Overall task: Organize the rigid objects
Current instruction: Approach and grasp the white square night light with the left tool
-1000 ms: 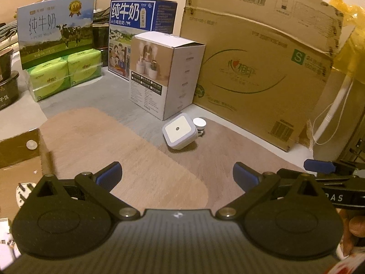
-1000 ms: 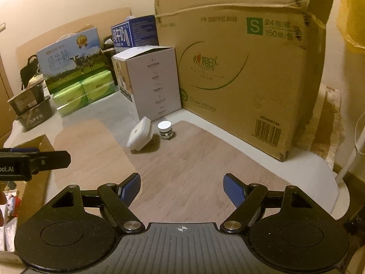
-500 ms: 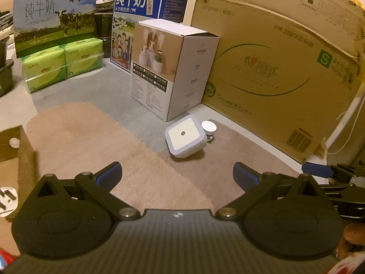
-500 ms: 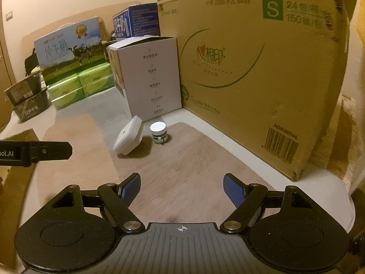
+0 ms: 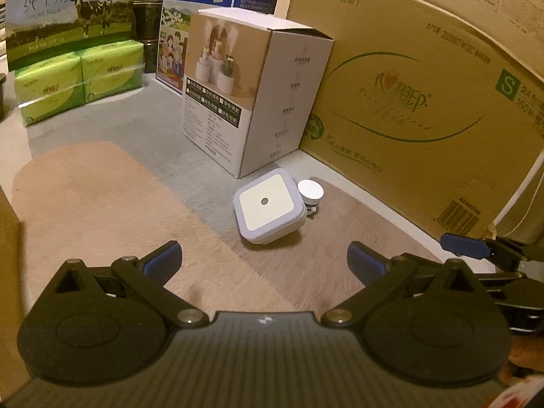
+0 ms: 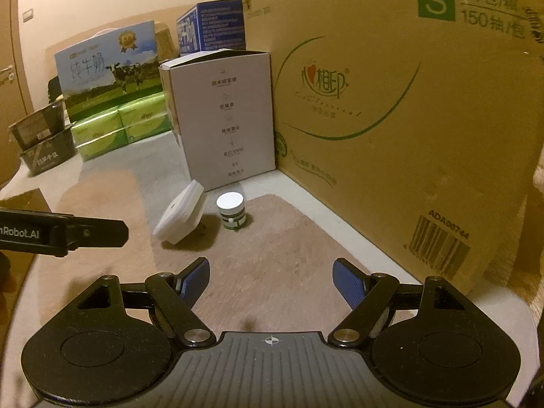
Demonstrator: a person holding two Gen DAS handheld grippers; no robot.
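Note:
A white square plug-in night light [image 5: 267,209] lies tilted on the wood-grain mat [image 5: 102,197], with a small white-lidded jar [image 5: 310,192] right beside it. My left gripper [image 5: 263,260] is open and empty, a short way in front of the night light. In the right wrist view the night light [image 6: 180,216] and the jar [image 6: 231,212] sit ahead and to the left of my right gripper [image 6: 270,280], which is open and empty. The left gripper's finger shows in the right wrist view [image 6: 88,233].
A white product box [image 5: 251,98] stands just behind the two objects. A large cardboard carton [image 5: 425,102] walls off the right. Milk cartons [image 5: 64,17] and green tissue packs [image 5: 78,81] stand at the back left. A brown cardboard box edge [image 6: 23,200] is at the left.
Both grippers have moved forward toward the night light and jar, which now look larger and closer. Both grippers stay open.

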